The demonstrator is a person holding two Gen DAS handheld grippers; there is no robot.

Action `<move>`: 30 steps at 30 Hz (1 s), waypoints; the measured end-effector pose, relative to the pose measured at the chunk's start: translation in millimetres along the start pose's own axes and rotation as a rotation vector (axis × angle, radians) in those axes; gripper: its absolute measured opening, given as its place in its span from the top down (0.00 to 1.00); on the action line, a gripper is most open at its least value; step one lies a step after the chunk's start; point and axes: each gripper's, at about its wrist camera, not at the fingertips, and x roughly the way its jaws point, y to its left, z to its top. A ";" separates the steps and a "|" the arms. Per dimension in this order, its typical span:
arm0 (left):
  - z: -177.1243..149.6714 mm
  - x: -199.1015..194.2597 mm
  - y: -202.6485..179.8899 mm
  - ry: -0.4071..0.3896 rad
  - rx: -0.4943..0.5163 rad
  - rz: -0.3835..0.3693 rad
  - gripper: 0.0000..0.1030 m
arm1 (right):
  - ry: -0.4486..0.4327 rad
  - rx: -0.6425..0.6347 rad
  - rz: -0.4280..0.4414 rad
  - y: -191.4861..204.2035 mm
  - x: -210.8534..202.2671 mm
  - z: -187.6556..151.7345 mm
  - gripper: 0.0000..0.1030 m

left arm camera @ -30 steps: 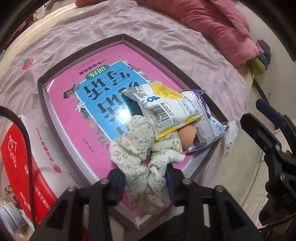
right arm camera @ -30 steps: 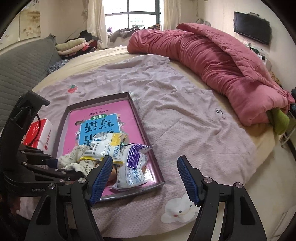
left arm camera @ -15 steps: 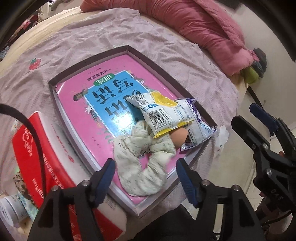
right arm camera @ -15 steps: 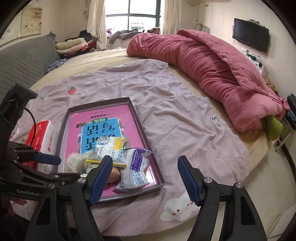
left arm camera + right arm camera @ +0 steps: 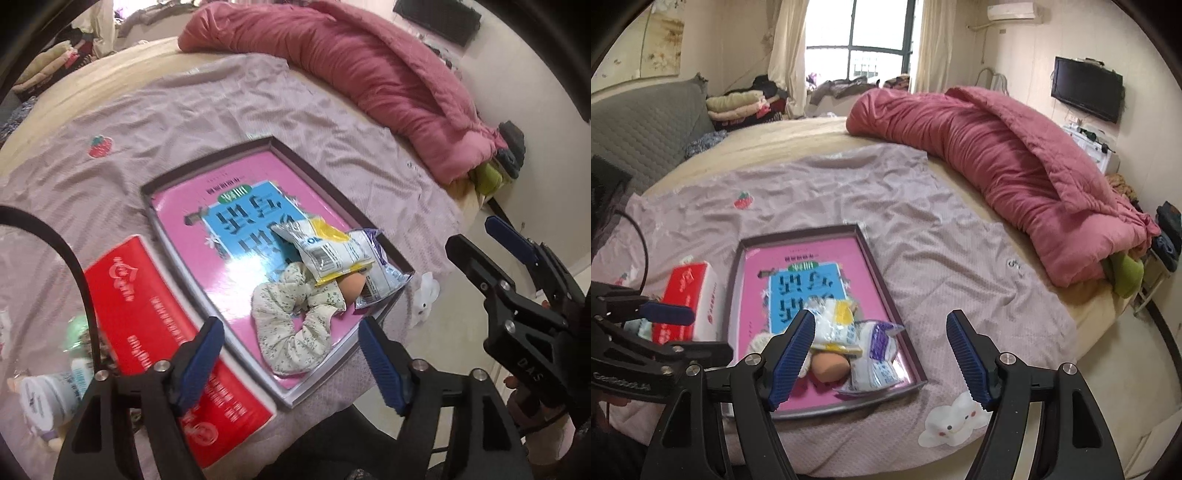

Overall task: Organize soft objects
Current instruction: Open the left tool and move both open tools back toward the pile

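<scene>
The floral cream fabric scrunchie (image 5: 291, 325) lies loose at about 5 o'clock in the shallow dark-rimmed tray (image 5: 207, 173) on the bed, with the left gripper (image 5: 290, 360) above it, jaws opening and pinching nothing. A white-and-yellow snack packet (image 5: 325, 251) and a purple-and-white packet (image 5: 380, 277) cover most of a peach egg-shaped thing (image 5: 351, 288), hard to identify. The right gripper (image 5: 881, 356) has jaws wide apart, empty, while the red tissue box (image 5: 155, 314) at 9 o'clock is partly hidden behind the left gripper.

Floral scrunchie (image 5: 291, 332) in tray (image 5: 373, 323), beneath empty, opening left tongs (image 5: 291, 360)
</scene>
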 end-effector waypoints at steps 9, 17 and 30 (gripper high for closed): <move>-17.3 -56.8 31.5 -0.079 -0.075 0.044 0.26 | -0.046 0.017 0.004 22.5 -21.6 18.7 0.27; -42.3 -92.5 69.6 -0.123 -0.145 0.124 0.26 | -0.075 0.001 0.022 49.1 -36.7 24.6 0.27; -80.3 -139.3 114.1 -0.200 -0.215 0.203 0.26 | -0.138 -0.060 0.110 106.2 -73.6 40.2 0.27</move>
